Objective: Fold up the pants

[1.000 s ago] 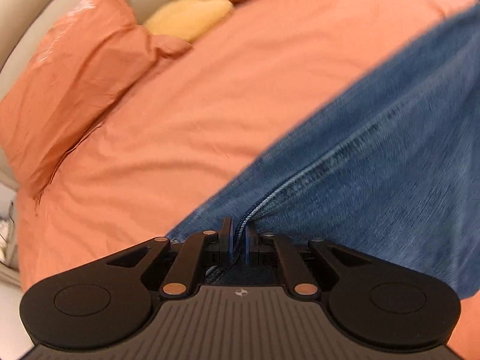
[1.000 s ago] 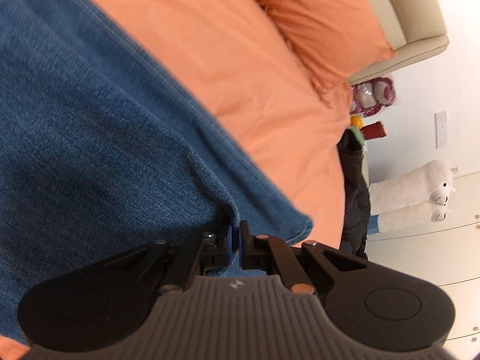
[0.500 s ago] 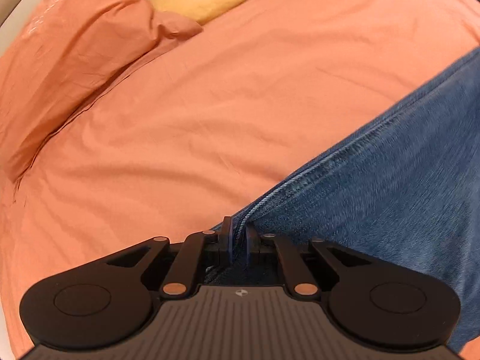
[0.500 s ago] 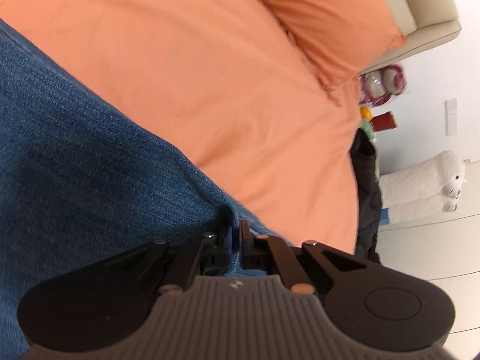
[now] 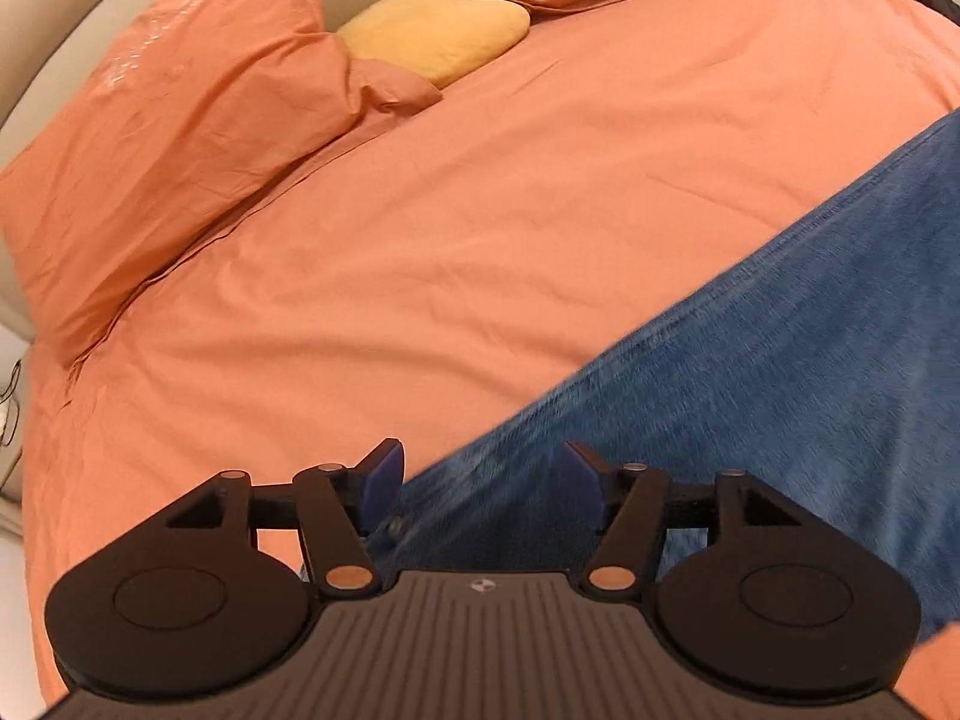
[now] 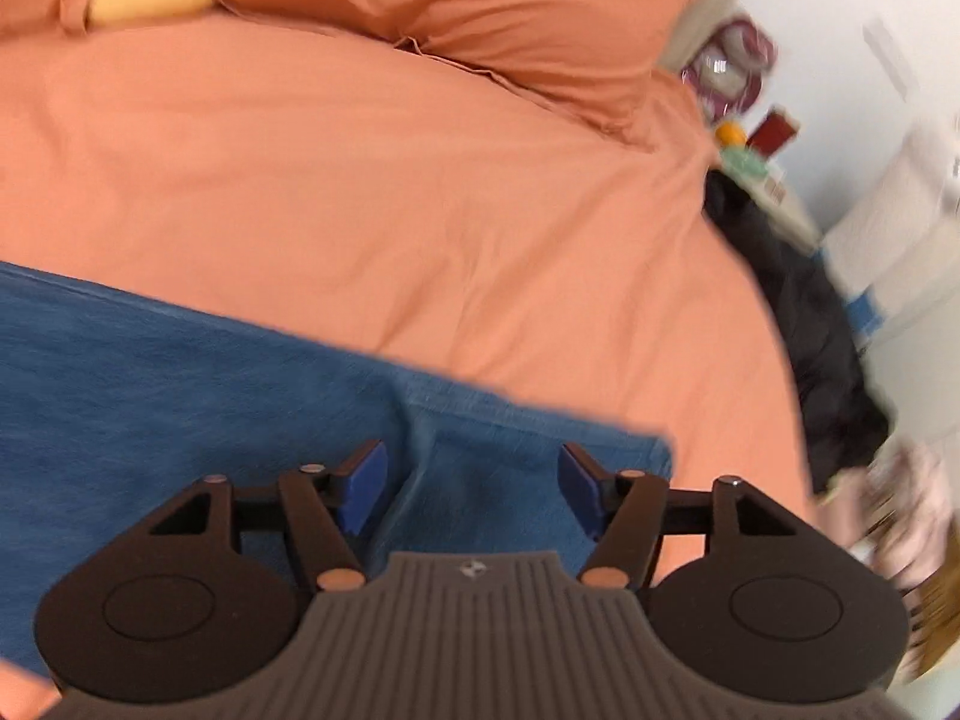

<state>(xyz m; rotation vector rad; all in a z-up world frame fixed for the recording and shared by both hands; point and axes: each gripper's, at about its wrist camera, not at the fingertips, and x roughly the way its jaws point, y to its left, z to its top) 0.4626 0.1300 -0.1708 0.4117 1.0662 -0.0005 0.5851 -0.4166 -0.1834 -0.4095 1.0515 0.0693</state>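
Observation:
Blue denim pants [image 5: 780,372] lie flat on an orange bed cover [image 5: 450,228]. In the left wrist view my left gripper [image 5: 483,480] hangs over the pants' left edge, its jaws opening; the blue pads [image 5: 384,474] stand wide apart and clear of the cloth. In the right wrist view the pants [image 6: 180,372] fill the lower left, with a corner near the bed's right side. My right gripper [image 6: 471,483] hovers above that corner, its jaws opening too, nothing pressed between the pads [image 6: 363,483].
Orange pillows [image 5: 168,138] and a yellow cushion [image 5: 438,33] lie at the bed's head by a beige headboard. A dark garment [image 6: 798,312] hangs off the bed's right side, beside a cluttered bedside stand [image 6: 744,144] and a white wall.
Both grippers were shut on the denim edge and have let go, jaws now wide. The pants have dropped flat onto the bed. The right gripper has rolled and lifted.

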